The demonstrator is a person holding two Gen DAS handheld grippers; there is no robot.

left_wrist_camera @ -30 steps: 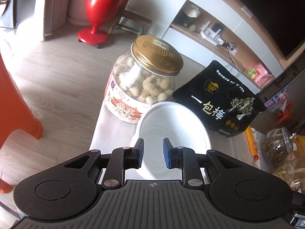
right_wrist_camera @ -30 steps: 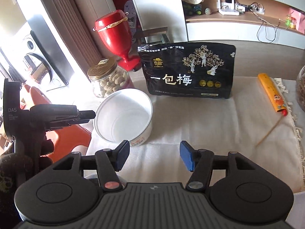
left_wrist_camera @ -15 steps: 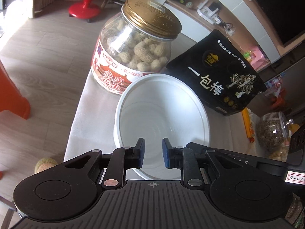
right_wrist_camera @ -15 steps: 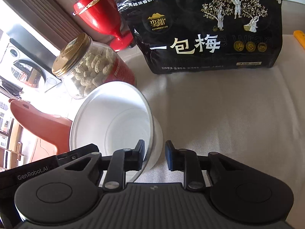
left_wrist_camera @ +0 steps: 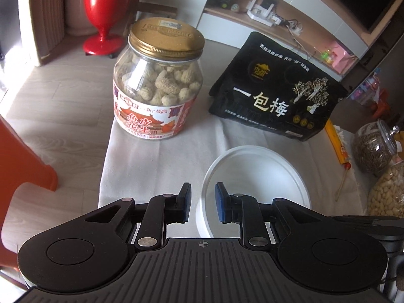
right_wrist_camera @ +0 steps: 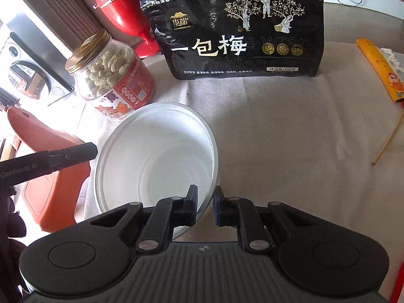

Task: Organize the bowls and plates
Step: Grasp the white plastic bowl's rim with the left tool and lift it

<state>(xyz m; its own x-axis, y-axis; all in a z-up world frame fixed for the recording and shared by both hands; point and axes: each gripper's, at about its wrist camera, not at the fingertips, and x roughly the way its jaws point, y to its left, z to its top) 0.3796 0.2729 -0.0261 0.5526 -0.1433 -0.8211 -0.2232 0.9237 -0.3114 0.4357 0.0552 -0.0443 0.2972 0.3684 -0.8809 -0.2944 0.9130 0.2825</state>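
Note:
A white bowl (left_wrist_camera: pixel 255 176) stands on the cloth-covered table (right_wrist_camera: pixel 290 139), empty inside. My right gripper (right_wrist_camera: pixel 205 203) is shut on the bowl (right_wrist_camera: pixel 161 156), pinching its near right rim, one pad inside and one outside. My left gripper (left_wrist_camera: pixel 202 203) hangs at the bowl's left rim with a narrow gap between its pads. The rim runs through that gap and neither pad presses on it. In the right wrist view one left finger (right_wrist_camera: pixel 75 152) ends just at the bowl's left rim.
A peanut jar (left_wrist_camera: pixel 157 88) with a gold lid and a black snack bag (left_wrist_camera: pixel 275 93) stand behind the bowl. Glass jars (left_wrist_camera: pixel 373 149) crowd the right side, near a yellow ruler (right_wrist_camera: pixel 378 70) and a wooden stick (right_wrist_camera: pixel 387 139). An orange stool (right_wrist_camera: pixel 50 176) sits beyond the table's left edge.
My right gripper came down onto the bowl and shut on its rim. The left gripper shifted off the bowl's middle toward its left rim, with its gap about the same.

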